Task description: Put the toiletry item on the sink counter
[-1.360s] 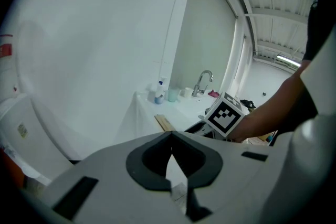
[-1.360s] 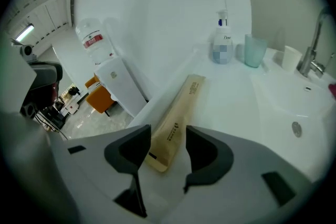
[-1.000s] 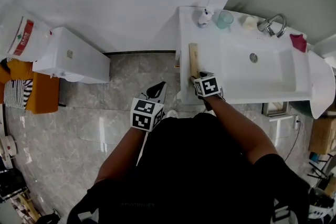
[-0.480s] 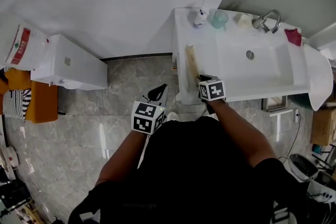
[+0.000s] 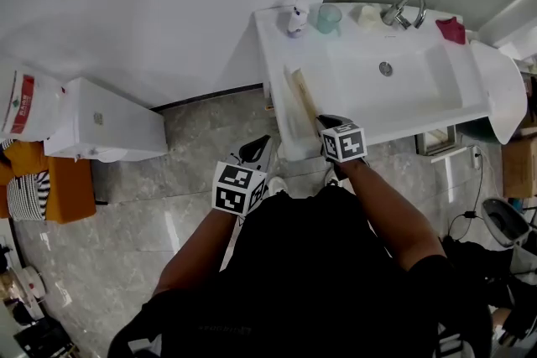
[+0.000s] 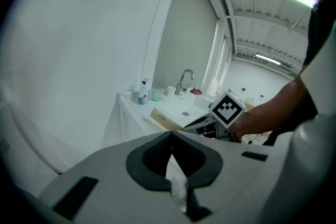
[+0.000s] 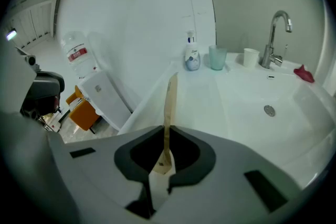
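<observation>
A long flat tan box (image 5: pixel 304 96) lies on the left part of the white sink counter (image 5: pixel 279 54), pointing toward the wall. My right gripper (image 5: pixel 325 124) is at its near end, and its jaws are closing, pinching the box's end (image 7: pixel 169 107) edge-on between them. My left gripper (image 5: pixel 253 147) hangs over the floor in front of the counter, jaws together and holding nothing. From the left gripper view (image 6: pixel 170 136) the box (image 6: pixel 164 119) and the right gripper's marker cube (image 6: pixel 228 108) show ahead.
At the counter's back stand a pump bottle (image 5: pixel 296 21), a teal cup (image 5: pixel 328 18), a white cup (image 5: pixel 369 14), the faucet (image 5: pixel 404 8) and a red object (image 5: pixel 450 30). The basin (image 5: pixel 394 75) lies right of the box. A white unit (image 5: pixel 101 126) stands on the floor at left.
My right gripper's jaws have closed onto the near end of the tan box. The left gripper has stayed over the floor. The head view has tilted a little.
</observation>
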A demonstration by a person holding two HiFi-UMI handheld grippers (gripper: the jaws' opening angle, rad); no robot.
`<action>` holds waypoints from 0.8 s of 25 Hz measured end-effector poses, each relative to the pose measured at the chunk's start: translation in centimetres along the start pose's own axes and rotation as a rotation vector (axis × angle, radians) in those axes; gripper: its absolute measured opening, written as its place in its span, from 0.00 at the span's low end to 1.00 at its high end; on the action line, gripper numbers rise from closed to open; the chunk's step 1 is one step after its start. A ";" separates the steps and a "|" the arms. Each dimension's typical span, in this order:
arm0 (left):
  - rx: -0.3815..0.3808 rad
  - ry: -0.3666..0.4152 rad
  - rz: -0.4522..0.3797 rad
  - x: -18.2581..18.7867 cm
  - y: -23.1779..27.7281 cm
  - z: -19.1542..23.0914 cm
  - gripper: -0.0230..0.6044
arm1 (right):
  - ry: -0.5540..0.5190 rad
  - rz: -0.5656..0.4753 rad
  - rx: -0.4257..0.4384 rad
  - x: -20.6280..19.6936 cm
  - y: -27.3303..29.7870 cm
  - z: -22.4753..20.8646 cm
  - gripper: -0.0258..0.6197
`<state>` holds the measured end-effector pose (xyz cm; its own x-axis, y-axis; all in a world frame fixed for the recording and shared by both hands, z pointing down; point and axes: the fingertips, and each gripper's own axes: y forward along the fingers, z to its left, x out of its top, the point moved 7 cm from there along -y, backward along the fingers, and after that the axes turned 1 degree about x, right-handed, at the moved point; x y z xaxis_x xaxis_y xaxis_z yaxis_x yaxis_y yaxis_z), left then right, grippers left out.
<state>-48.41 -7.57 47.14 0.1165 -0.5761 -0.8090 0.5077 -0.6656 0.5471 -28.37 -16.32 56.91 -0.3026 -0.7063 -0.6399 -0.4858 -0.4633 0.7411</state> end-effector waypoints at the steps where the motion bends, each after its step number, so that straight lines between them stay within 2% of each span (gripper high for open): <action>1: -0.005 0.005 0.002 0.0 0.0 -0.1 0.04 | 0.011 -0.014 -0.002 0.0 -0.4 0.0 0.08; 12: -0.057 0.037 -0.018 1.6 1.4 -2.5 0.04 | 0.073 -0.181 0.035 1.0 -7.9 0.1 0.08; 15: -0.072 0.030 -0.031 2.4 1.9 -3.6 0.04 | 0.064 -0.228 0.056 1.5 -10.7 0.0 0.07; 20: -0.098 0.039 -0.052 4.0 3.7 -6.3 0.04 | 0.108 -0.319 0.068 1.4 -15.1 -1.4 0.07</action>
<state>-40.72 -9.30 44.57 0.1199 -0.5218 -0.8446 0.5950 -0.6433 0.4819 -20.29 -11.07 45.09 -0.0396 -0.5860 -0.8093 -0.5963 -0.6361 0.4898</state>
